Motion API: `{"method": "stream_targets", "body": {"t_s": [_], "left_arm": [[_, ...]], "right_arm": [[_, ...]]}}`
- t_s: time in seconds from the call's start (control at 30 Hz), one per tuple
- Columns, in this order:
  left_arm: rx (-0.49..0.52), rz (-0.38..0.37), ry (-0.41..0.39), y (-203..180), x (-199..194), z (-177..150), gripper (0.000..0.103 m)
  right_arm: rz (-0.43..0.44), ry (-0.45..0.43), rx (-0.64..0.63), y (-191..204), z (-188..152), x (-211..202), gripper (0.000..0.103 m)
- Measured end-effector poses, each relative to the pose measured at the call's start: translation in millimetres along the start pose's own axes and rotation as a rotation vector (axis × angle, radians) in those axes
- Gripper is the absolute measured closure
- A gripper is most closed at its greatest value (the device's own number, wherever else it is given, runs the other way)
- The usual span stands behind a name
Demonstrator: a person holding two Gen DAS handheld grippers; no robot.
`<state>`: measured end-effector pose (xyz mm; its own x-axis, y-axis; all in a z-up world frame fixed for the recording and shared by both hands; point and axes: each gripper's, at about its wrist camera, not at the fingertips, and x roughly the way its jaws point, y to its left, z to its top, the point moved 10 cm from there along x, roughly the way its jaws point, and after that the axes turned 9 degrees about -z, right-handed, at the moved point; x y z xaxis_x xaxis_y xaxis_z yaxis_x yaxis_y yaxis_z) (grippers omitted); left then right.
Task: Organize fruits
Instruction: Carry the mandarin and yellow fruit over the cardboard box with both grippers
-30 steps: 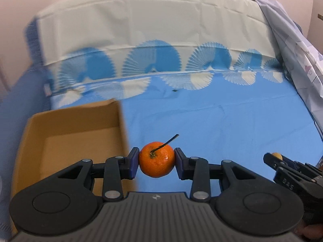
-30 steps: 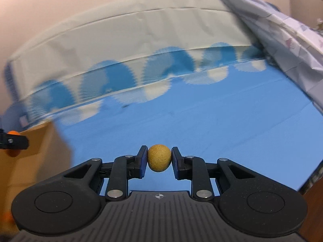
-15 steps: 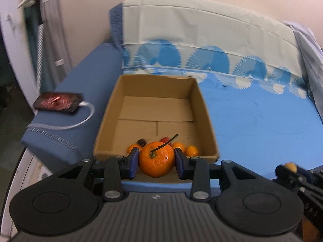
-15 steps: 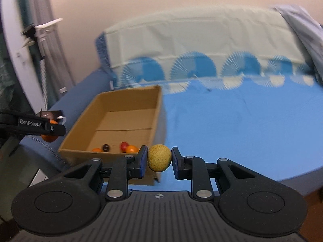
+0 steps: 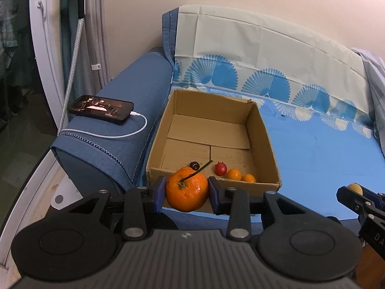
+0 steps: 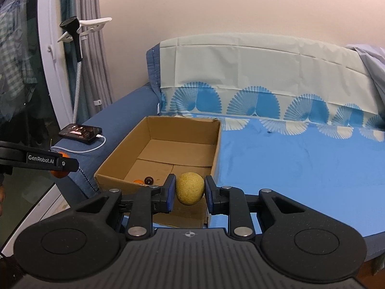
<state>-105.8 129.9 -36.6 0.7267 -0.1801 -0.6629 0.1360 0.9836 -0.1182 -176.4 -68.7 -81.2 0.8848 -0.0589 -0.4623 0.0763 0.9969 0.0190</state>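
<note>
My left claw (image 5: 187,191) is clamped on a round orange tangerine with a green stem (image 5: 186,191), at six o'clock of the open brown cardboard box (image 5: 263,130). My right claw (image 6: 189,188) grips a rough yellow-tan round fruit (image 6: 190,188) by that box's near right corner; small orange, red and dark fruits (image 5: 233,174) lie inside.

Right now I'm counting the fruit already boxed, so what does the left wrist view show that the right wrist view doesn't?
Only the left wrist view shows the red fruit and two small orange fruits along the box's near wall. Only the right wrist view shows the yellow fruit fully, gripped by the right gripper. Both show the cardboard box, the dark fruit, the phone and the orange in the left gripper.
</note>
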Motion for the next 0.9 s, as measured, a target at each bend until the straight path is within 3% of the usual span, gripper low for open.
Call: {"method": "stream_targets", "body": {"t_s": [0.5, 0.9], "left_arm": [[-0.003, -0.003, 0.031, 2.5, 14.5, -3.3, 0.062], [-0.022, 0.003, 0.094, 12.6, 50.5, -2.6, 0.062]], "right_arm": [[0.009, 0.026, -0.026, 4.9, -4.3, 10.7, 0.076], [0.003, 0.076, -0.073, 12.7, -7.6, 44.7, 0.076]]}}
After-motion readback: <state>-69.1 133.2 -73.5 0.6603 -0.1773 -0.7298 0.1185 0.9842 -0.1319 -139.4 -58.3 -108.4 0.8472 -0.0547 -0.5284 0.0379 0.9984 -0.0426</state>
